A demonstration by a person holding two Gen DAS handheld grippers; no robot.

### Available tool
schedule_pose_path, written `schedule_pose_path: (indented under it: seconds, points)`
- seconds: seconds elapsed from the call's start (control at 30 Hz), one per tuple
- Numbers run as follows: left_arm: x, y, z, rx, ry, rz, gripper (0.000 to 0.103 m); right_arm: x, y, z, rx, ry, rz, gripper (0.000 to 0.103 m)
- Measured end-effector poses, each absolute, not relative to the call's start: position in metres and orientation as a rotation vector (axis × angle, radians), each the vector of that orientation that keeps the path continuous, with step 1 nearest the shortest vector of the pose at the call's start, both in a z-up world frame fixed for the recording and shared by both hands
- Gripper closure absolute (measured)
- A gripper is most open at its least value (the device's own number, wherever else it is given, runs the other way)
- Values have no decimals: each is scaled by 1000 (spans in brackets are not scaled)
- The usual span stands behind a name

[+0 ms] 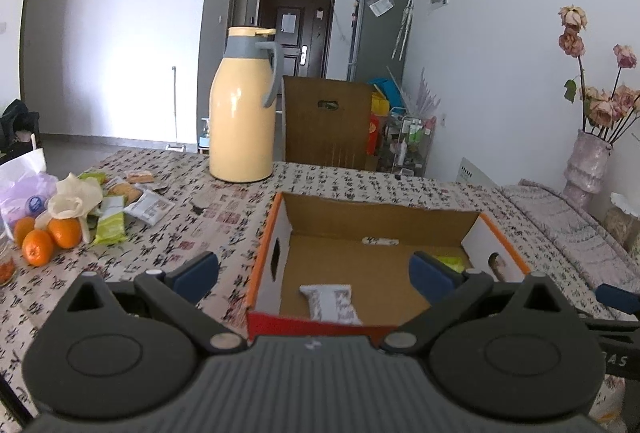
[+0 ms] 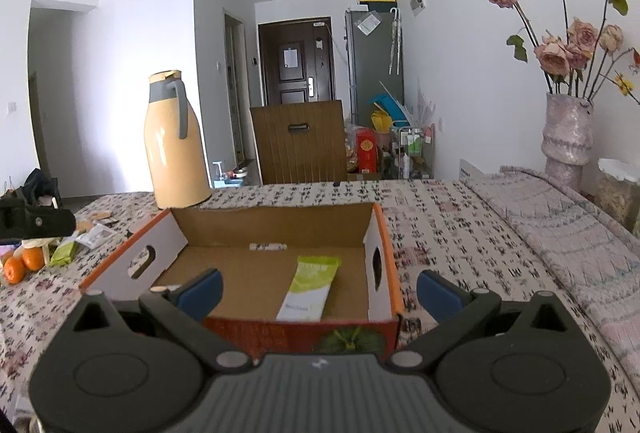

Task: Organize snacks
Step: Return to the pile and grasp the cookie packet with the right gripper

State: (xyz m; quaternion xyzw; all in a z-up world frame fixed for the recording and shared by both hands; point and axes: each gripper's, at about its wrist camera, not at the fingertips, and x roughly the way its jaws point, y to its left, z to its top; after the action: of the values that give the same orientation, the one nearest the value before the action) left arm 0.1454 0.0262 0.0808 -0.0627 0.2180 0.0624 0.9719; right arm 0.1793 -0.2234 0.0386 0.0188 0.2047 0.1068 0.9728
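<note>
A: Left wrist view first. Left gripper (image 1: 314,273) held wide apart, nothing between the blue pads (image 1: 198,271), poised over the near edge of the cardboard box (image 1: 266,245).

B: Inside the box?

A: Grey-white snack packet (image 1: 332,303) flat on the floor, close to the near wall. Sliver of a green packet (image 1: 450,261) toward the right wall, mostly hidden behind the right finger.

B: Elsewhere on the tabletop?

A: Loose snack packets (image 1: 120,209) heaped near the left edge, green and grey-white wrappers mixed. Three oranges (image 1: 46,239) just beside, with a crumpled plastic bag (image 1: 24,193) behind. Yellow thermos (image 1: 242,105) upright toward the far edge, well apart from the box. Vase of dried roses (image 1: 588,161) at the far right. Blue tip of the right gripper (image 1: 618,297) peeking in at the right.

B: Right wrist view?

A: Right gripper (image 2: 320,293) also spread wide, gripping nothing, above the box's (image 2: 384,233) near right corner. Green packet (image 2: 310,287) lying flat on the box floor, nearer the right wall, long side toward the far wall. Grey-white packet out of sight here.

B: And the pile?

A: Snack packets (image 2: 80,241) and oranges (image 2: 22,263) at the left edge, partly behind the dark body of the left gripper (image 2: 36,221). Thermos (image 2: 174,141) behind the box's far left corner. Vase (image 2: 568,133) toward the far right corner.
</note>
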Motion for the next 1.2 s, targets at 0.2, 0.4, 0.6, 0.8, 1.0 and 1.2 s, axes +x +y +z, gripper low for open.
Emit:
schedule_pose_path:
  seconds: [0.2, 0.4, 0.6, 0.8, 1.0, 1.2]
  points:
    - [130, 35, 70, -127, 461, 136, 0, 163, -230, 31, 38, 437, 207, 0]
    - [119, 43, 56, -116, 479, 130, 0, 147, -238, 21, 28, 462, 191, 0]
    - [106, 50, 41, -115, 499, 129, 0, 134, -243, 4, -1, 513, 178, 0]
    - [94, 53, 26, -106, 531, 121, 0, 125, -252, -15, -6, 575, 158, 0]
    - [90, 56, 16, -119, 559, 123, 0, 129, -257, -32, -54, 639, 150, 0]
    - [91, 52, 16, -127, 566, 109, 0, 145, -255, -42, -88, 701, 185, 0]
